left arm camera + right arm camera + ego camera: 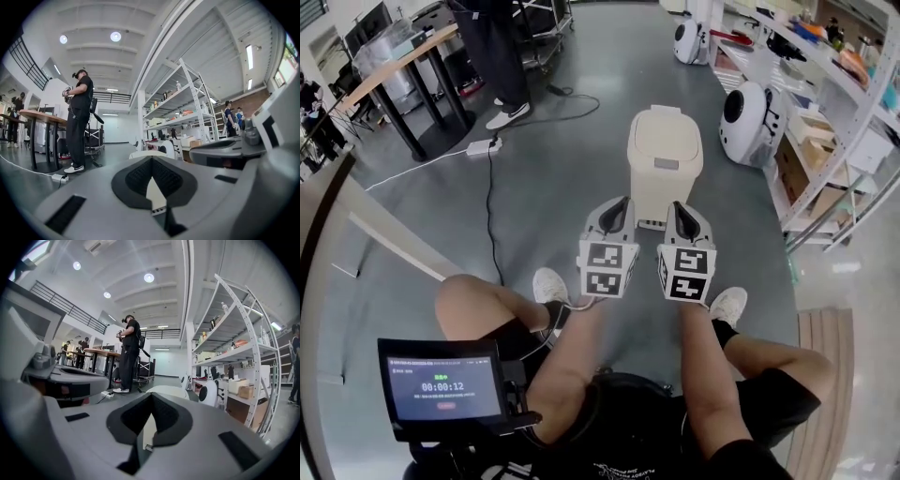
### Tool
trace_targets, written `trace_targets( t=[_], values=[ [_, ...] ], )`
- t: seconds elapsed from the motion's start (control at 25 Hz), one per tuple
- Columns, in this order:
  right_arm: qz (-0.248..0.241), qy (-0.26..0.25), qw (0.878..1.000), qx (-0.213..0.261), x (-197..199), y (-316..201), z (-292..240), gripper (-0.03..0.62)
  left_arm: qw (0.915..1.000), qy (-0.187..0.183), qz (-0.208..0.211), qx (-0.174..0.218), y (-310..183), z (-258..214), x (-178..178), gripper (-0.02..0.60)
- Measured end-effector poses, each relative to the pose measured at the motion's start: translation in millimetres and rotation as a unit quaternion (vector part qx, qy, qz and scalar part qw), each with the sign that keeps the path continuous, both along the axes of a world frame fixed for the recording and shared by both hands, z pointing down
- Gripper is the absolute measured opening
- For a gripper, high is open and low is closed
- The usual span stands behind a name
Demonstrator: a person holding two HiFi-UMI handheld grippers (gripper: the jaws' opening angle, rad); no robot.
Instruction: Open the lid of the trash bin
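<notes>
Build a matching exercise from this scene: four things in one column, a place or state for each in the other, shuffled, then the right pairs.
1. trash bin lid
2. left claw
3. power strip
4. timer screen

A. white, lying on the floor
B. down, closed
C. lit, at the head view's lower left
D. shut, holding nothing

Pairs: 1-B, 2-D, 3-A, 4-C

We wear a black shirt (628, 442) with white print, black shorts (780, 394), black socks (722, 332) and white shoes (549, 284). Beyond the shirt, our left gripper (623, 201) and right gripper (680, 205) are pale grey, with dark-padded jaws and black-and-white marker cubes (607, 268).
</notes>
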State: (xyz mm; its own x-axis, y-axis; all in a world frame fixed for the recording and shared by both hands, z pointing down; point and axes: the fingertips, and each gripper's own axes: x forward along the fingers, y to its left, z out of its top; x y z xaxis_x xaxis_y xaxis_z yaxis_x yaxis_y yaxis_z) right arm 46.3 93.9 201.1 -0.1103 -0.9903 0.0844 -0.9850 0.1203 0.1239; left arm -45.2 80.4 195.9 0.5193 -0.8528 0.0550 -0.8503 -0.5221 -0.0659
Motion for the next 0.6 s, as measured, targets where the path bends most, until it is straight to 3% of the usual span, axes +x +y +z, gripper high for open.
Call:
trace_targets(
  t=[0.6],
  values=[
    [-0.015,-0.004,1.000,0.026,-14.5,0.7,-13.5,0.005,0.9997,0.001,-0.016,0.018,-3.0,-13.2,-13.7,-0.003]
  ],
)
